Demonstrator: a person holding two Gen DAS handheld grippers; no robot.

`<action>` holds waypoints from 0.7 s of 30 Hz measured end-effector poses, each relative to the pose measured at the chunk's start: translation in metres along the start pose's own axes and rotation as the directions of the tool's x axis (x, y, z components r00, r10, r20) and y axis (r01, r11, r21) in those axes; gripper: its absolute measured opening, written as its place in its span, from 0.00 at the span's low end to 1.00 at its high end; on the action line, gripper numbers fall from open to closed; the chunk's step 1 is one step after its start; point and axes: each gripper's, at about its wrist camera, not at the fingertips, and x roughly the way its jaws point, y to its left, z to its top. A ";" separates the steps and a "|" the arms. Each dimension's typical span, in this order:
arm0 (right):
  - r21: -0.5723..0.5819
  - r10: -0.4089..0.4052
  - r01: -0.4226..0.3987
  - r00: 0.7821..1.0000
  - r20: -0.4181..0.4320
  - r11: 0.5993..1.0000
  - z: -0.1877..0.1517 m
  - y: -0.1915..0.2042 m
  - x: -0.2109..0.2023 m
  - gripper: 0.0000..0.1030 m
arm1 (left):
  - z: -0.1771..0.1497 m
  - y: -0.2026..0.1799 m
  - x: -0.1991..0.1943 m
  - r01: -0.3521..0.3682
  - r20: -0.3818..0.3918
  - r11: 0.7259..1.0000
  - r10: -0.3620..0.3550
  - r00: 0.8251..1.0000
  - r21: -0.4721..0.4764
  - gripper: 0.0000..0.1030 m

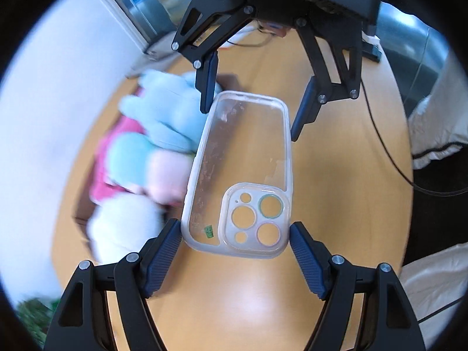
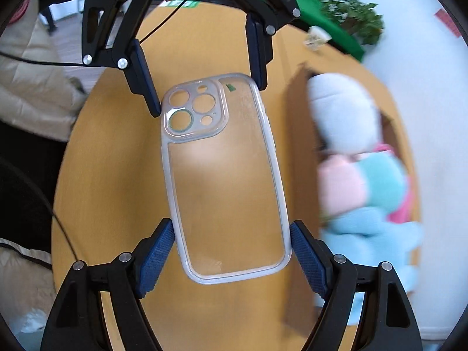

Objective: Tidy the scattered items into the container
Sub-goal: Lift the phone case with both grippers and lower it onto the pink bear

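Seen from the left wrist, going left to right: soft toys piled in a brown box at nine o'clock. Clear phone case at centre, above the wooden surface, gripped at both ends. Left claw clamped on the camera-cutout end at six o'clock; right claw clamped on the plain end at twelve. Step in hand, by the look of it: carrying the case. Next: across to nine o'clock, over the box, then both claws opened.
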 end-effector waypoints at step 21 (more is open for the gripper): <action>0.100 -0.159 0.169 0.982 -0.104 0.981 0.001 -0.219 -0.059 0.82 | 0.059 0.233 0.036 -0.083 -0.039 0.990 0.088 0.995 0.110 0.72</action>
